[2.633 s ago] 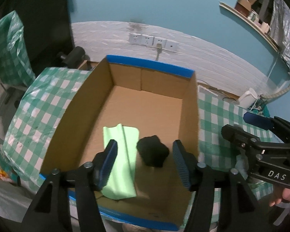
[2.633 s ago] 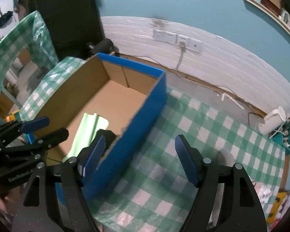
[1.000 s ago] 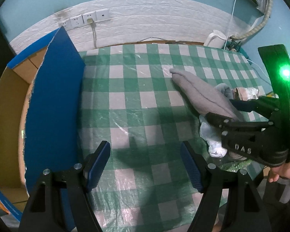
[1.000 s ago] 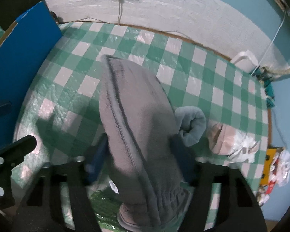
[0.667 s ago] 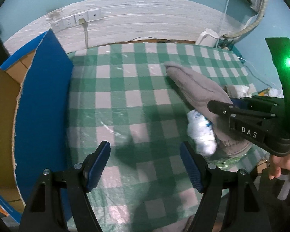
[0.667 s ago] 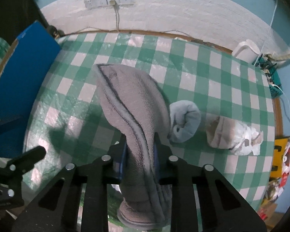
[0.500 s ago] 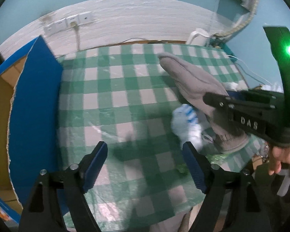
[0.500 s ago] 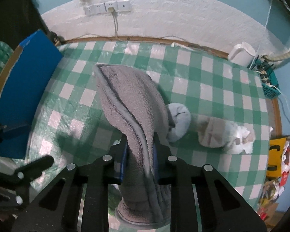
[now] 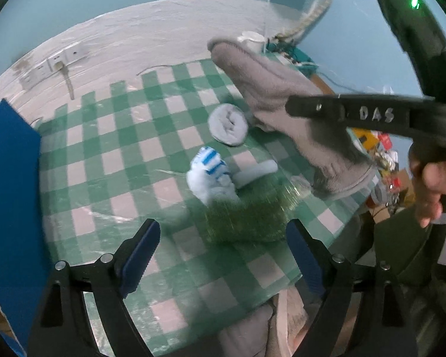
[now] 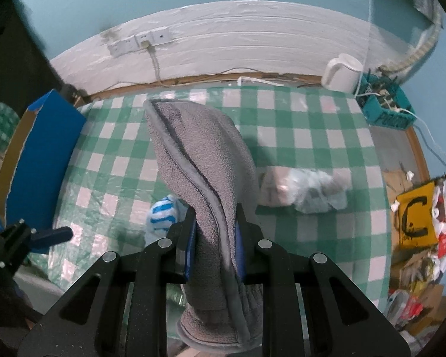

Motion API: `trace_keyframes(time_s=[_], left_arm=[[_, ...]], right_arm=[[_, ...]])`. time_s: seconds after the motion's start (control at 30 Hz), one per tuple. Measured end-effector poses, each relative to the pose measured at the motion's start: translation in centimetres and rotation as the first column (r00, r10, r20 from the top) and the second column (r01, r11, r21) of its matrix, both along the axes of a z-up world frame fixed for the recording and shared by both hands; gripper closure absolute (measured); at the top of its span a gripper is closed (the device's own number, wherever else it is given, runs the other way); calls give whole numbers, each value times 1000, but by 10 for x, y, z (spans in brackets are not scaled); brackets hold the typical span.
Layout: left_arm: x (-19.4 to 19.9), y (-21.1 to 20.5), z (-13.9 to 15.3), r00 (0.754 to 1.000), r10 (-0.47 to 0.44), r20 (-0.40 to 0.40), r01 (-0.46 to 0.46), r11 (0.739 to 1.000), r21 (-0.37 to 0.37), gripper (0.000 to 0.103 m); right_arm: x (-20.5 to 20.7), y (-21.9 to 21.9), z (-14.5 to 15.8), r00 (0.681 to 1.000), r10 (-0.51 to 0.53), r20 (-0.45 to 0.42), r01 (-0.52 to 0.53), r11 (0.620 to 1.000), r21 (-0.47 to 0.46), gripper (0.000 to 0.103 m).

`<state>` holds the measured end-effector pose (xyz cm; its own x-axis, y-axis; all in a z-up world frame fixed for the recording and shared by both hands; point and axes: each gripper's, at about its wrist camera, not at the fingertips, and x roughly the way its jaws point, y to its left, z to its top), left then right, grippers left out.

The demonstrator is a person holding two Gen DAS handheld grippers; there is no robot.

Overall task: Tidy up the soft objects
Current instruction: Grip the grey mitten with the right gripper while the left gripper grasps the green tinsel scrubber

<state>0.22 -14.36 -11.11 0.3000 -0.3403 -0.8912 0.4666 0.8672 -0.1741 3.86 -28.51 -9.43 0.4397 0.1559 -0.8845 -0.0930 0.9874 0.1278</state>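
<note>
Right gripper [image 10: 215,245] pinches a grey fleece mitten [image 10: 199,160] near its cuff, holding it in the air above the green checked tablecloth [image 10: 297,136]. Left gripper [image 9: 223,255] hangs with its blue pads spread wide, holding nothing. Below the mitten on the cloth lie a blue-striped white sock [image 9: 209,172], a rolled grey sock [image 9: 227,125] and a green tinsel bundle [image 9: 246,217]. At the cloth's left edge stands a blue-sided cardboard box [image 10: 41,154].

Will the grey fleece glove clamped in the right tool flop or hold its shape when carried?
Probably floppy: the grey fleece glove droops either side of the right tool. Likely light, and its nubby pile should resist slipping.
</note>
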Motion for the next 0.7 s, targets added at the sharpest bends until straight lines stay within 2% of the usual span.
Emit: trace_keyframes(time_s=[0.23,0.47,0.57,0.7], left_arm=[[-1,-32,-23,999,-3,-34,6,997,74,15],[3,-54,-43,998,45,-42,-39,988,152,15],[10,-54,-53,993,81,-85,-69,987,142,15],[11,-55,-63,988,75,-132,-58,990,130,15]], right_arm=[[-9,-20,-1,999,-47,1,47,998,29,84],[-11,-36,-4,997,-79,-6,79,995,66,84],[-11,-38,-5,997,-79,-6,79,994,69,84],[-11,-41,-8,996,-87,-17,88,993,72,84]])
